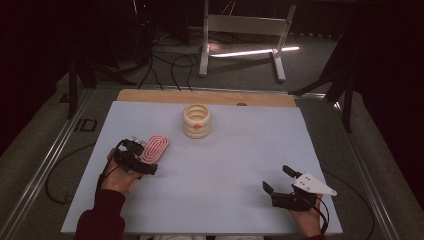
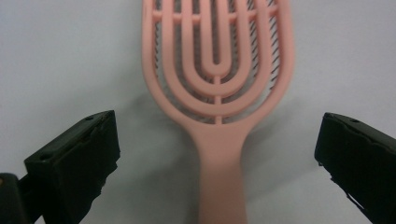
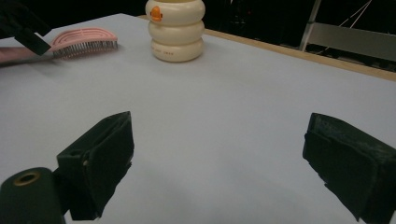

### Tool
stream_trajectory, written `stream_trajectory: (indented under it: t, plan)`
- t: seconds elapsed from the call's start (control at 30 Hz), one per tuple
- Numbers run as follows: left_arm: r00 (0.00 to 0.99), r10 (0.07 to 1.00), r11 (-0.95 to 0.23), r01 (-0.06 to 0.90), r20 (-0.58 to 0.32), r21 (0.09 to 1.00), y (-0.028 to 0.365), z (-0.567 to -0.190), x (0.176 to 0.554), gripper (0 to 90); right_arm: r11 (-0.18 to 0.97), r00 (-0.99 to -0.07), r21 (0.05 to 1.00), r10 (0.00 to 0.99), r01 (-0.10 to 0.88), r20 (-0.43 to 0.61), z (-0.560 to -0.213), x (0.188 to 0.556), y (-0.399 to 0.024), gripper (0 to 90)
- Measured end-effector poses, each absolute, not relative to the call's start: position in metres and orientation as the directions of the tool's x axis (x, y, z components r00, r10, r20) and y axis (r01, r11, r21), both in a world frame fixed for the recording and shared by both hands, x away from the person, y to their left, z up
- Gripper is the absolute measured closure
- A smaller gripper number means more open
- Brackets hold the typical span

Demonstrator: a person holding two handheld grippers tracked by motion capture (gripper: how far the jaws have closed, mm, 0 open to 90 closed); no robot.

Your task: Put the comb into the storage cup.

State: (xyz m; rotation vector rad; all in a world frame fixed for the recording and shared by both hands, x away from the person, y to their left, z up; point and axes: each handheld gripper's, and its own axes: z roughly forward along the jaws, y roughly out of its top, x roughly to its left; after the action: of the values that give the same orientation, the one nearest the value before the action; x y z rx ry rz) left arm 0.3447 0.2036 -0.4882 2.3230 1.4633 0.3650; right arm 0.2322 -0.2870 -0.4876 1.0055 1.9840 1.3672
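While left hand-held gripper (image 2: pixel 217 154) hovers wide over pink brush (image 2: pixel 218 93) handle (not touching), brush lies flat on desk (image 1: pixel 225 160) left side; right hand-held gripper (image 3: pixel 219 158) wide, holding nothing.

The high view looks down on the whole table (image 1: pixel 215 200); each gripper view sits low and close (both share the hairbrush (image 2: pixel 219 70)).
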Motion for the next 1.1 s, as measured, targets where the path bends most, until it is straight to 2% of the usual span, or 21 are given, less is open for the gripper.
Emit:
stream_trajectory:
  t: [0.13,0.5,0.63,0.77,1.1]
  plan:
    - [0.42,0.908,-0.39,0.826,0.017,0.406,0.2029,-0.492,0.3471,3.7,0.213,-0.586,0.936,0.81,0.28,-0.009,-0.4876,0.2322,-0.287,8.8]
    - [0.397,0.918,-0.369,0.858,-0.007,0.356,0.2034,-0.4943,0.35,19.0,0.217,-0.587,0.934,0.81,0.283,-0.011,-0.488,0.2326,-0.2872,8.8]
    - [0.401,0.916,-0.369,0.86,-0.02,0.352,0.2032,-0.495,0.3499,27.7,0.219,-0.59,0.933,0.808,0.286,-0.009,-0.4885,0.2333,-0.2871,8.8]
    - [0.389,0.92,-0.353,0.873,-0.042,0.338,0.2036,-0.4949,0.3506,42.6,0.22,-0.59,0.932,0.807,0.288,-0.008,-0.4886,0.2335,-0.2874,8.8]
    - [0.381,0.924,-0.356,0.884,-0.025,0.304,0.2021,-0.4924,0.3514,57.0,0.223,-0.584,0.929,0.812,0.294,-0.01,-0.4891,0.234,-0.2873,8.8]
